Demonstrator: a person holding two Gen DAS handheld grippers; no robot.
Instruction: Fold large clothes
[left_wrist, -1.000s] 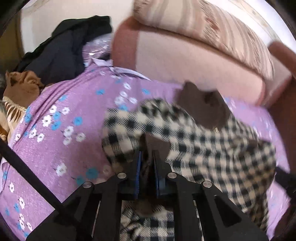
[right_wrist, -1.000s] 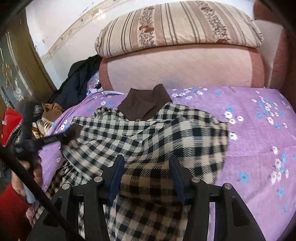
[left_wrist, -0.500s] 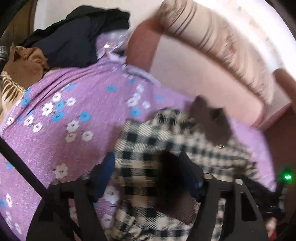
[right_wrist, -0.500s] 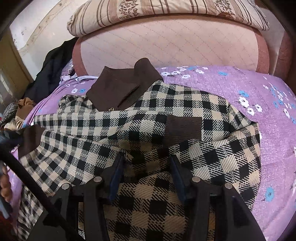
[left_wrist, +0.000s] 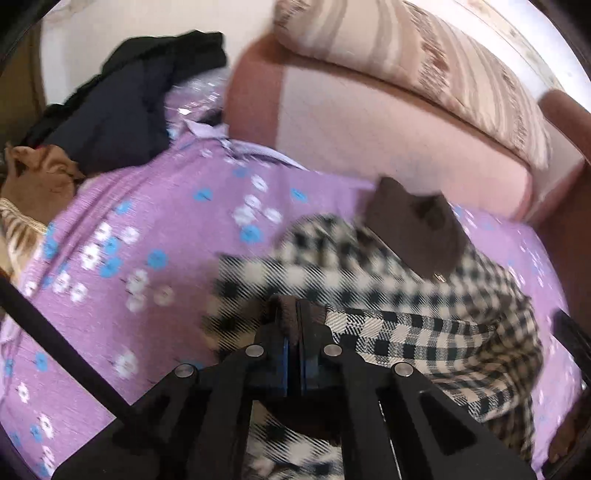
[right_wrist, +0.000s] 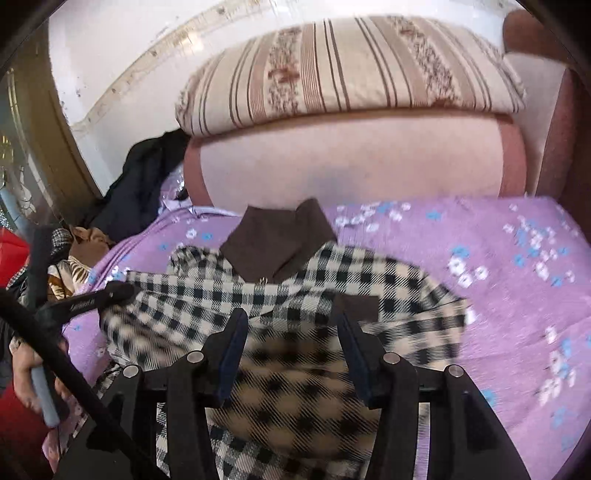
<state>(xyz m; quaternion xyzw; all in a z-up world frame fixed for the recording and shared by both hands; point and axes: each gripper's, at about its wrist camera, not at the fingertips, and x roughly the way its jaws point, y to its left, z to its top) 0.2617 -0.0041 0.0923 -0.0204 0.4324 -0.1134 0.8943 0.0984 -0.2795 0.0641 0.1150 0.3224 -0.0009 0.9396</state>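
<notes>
Left tongs (left_wrist: 294, 325) pinch the checked coat's (right_wrist: 295, 295) brown cuff, right tongs (right_wrist: 291, 354) spread over it; a thin pinch may slip, spoiling the fold.

Rumpled checked coat (right_wrist: 295, 295) on bed

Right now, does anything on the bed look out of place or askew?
The checked coat lies rumpled, not flat: its sleeve is bunched toward the left tool, which is shut on its brown cuff. Loose clothes are heaped at the bed's far left corner. Nothing looks damaged.
</notes>
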